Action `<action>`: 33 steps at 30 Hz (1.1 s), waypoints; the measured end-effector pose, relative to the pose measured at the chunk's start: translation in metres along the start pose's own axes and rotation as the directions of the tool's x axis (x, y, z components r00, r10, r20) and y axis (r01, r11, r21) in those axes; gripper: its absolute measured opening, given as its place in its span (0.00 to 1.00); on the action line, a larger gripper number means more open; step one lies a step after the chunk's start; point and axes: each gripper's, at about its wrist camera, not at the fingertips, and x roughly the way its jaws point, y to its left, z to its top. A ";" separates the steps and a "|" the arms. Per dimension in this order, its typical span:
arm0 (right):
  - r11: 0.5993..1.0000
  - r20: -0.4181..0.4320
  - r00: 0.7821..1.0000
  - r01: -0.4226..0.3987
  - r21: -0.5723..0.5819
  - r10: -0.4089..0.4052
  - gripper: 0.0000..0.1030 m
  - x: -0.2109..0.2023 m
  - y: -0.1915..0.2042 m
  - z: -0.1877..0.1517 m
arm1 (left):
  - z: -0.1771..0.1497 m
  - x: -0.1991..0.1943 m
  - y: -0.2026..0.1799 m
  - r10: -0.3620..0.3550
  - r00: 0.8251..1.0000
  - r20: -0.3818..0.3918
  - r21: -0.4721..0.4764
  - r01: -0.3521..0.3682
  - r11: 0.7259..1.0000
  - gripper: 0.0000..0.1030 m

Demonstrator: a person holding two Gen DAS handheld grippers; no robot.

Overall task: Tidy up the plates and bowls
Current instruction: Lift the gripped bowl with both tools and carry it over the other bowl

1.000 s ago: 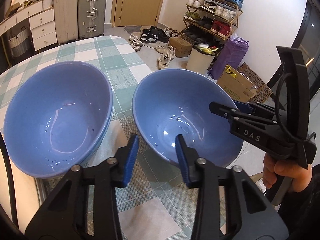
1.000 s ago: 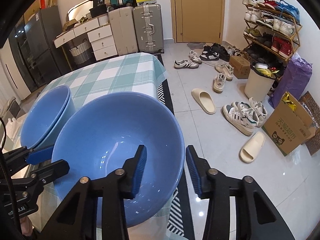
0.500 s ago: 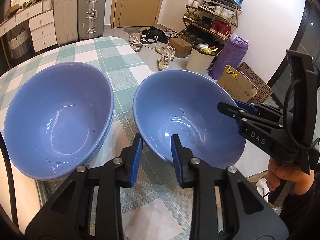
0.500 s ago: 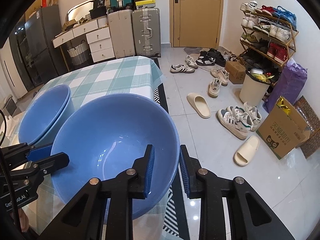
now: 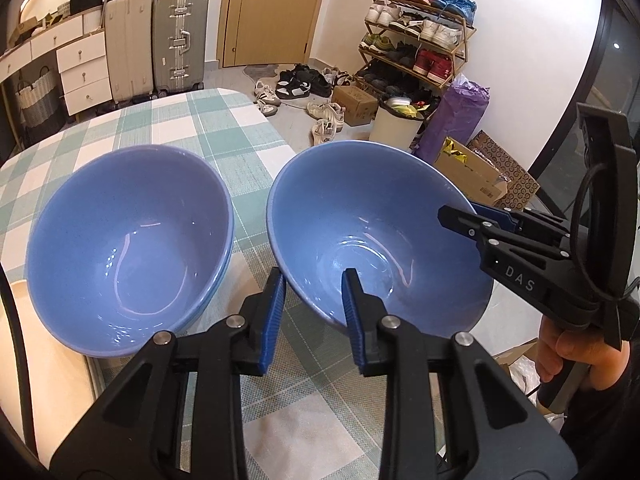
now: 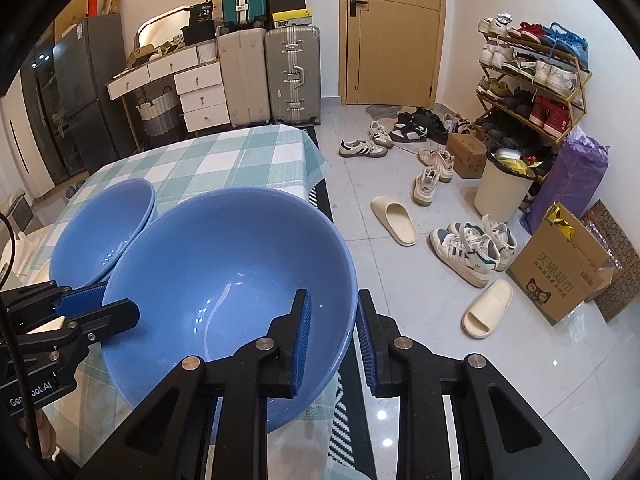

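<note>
A blue bowl (image 5: 372,240) is held up over the table's right edge, also in the right wrist view (image 6: 224,276). My left gripper (image 5: 314,300) is shut on its near-left rim. My right gripper (image 6: 332,336) is shut on its right rim and shows from the side in the left wrist view (image 5: 480,216). A second blue bowl (image 5: 128,240) sits to the left, nested in another one, and shows in the right wrist view (image 6: 104,224).
The table carries a green and white checked cloth (image 5: 208,120). Beyond its right edge the floor holds shoes and slippers (image 6: 394,220), a white bin (image 6: 504,184), a cardboard box (image 6: 560,268) and a shoe rack (image 6: 532,80). Suitcases (image 5: 180,40) stand behind.
Both grippers have closed on the right bowl's rim, left then right side. The bowl now sits higher and tilted compared with one second ago.
</note>
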 end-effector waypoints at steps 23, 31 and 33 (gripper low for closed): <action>0.999 0.128 0.992 -0.018 -0.029 0.022 0.22 -0.069 0.042 0.031 | 0.027 -0.107 0.012 0.031 0.993 0.115 0.018 -0.033 0.999 0.25; 0.997 0.150 0.987 -0.046 -0.062 0.055 0.22 -0.082 0.075 0.049 | 0.032 -0.152 0.028 0.079 0.986 0.148 0.009 -0.081 0.997 0.25; 0.996 0.153 0.986 -0.050 -0.070 0.060 0.22 -0.083 0.083 0.053 | 0.034 -0.161 0.033 0.094 0.983 0.156 0.006 -0.096 0.995 0.25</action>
